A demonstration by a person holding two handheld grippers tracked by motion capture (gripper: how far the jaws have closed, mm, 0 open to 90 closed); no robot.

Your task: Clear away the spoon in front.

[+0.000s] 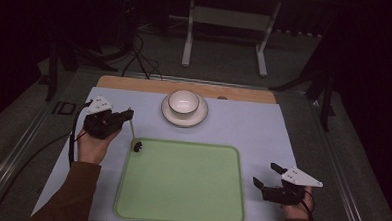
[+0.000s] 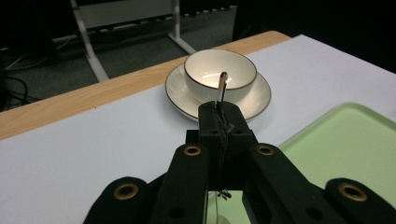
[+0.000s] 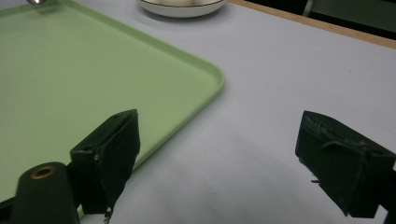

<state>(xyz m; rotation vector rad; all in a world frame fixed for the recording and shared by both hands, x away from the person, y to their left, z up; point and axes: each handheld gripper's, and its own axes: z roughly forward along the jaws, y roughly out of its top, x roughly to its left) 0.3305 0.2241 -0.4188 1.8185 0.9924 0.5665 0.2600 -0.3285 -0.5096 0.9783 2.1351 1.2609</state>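
The left gripper (image 1: 126, 116) clamps a spoon (image 1: 133, 133) by its handle, bowl (image 2: 220, 74) just ahead; the right gripper (image 1: 266, 176) stands wide apart beside the tray (image 3: 205, 84).

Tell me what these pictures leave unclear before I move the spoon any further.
- Spoon bowl end: too small and dark in the high view; cut off by the bottom edge in the left gripper view.
- Left tool pads' contact with the spoon handle: hidden by the shut jaws.
- Cup bottom: hidden by its near wall in the left gripper view.
- Saucer: cut off by the top edge in the right gripper view.
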